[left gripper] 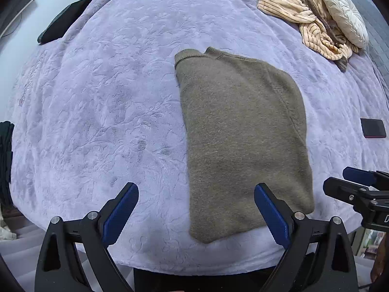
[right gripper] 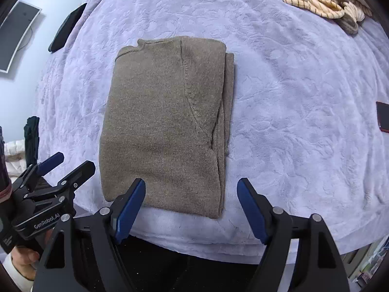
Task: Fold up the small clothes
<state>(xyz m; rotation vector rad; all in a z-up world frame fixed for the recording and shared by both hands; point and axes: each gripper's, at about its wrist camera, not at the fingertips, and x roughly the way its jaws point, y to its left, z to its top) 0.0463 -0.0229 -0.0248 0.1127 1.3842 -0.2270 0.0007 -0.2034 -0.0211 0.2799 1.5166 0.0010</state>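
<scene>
Both views are bright, with soft and even light that gives no hard shadows; only a thin dark line lies under the edges of the sweater [right gripper: 165,124] on the blanket [right gripper: 304,121]. The focus is sharp around the sweater, without blur or glare. Far from the sweater, the fisheye lens bends the blanket into a dome, and the corners are black.

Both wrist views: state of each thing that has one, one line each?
Olive-brown knit sweater: folded into a rectangle, flat on the lavender embossed bedspread, not held.
Left gripper: open, empty, above the bedspread.
Right gripper: open, empty, over the sweater's near edge.
Cream striped garment: crumpled, unfolded, far corner.
Dark phone: lying flat, screen dark.
</scene>
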